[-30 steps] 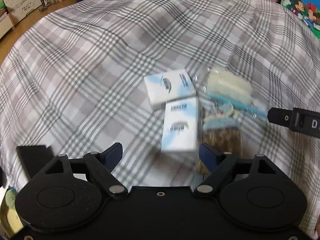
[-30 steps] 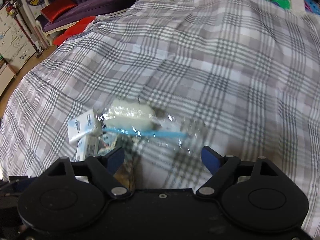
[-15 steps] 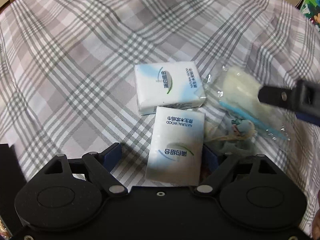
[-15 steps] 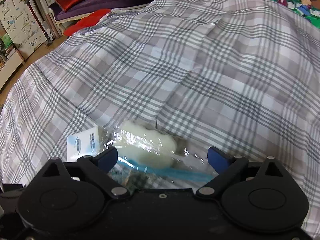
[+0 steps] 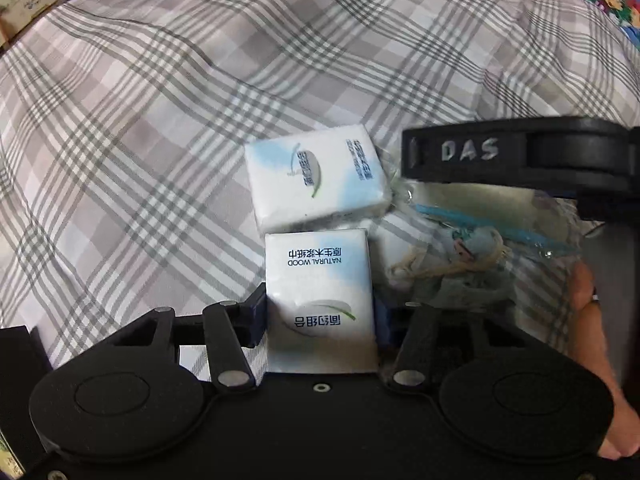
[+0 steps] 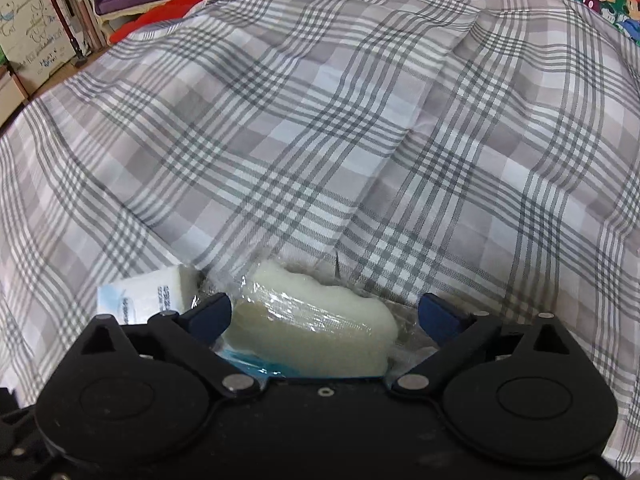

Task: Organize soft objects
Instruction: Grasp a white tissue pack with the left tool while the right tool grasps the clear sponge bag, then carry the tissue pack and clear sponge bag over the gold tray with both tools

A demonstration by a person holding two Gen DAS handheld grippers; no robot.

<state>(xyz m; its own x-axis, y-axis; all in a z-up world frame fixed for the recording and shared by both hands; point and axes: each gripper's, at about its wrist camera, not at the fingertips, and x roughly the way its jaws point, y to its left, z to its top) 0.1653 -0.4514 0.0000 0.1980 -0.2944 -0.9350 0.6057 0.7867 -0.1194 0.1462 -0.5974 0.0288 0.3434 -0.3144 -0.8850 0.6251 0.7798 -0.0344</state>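
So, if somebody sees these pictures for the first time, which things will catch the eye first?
Probably the left gripper, shut on a white tissue pack on the checked bedsheet, with a second tissue pack just beyond. Then the right gripper, jaws closing around a clear bag of white padding but not yet pressing it.

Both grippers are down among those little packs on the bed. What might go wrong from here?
The left gripper is clamped on the near tissue pack, which touches the second pack; lifting might drag it. The right gripper is closing around the clear bag with its soft white pad; slippery plastic could slide free.
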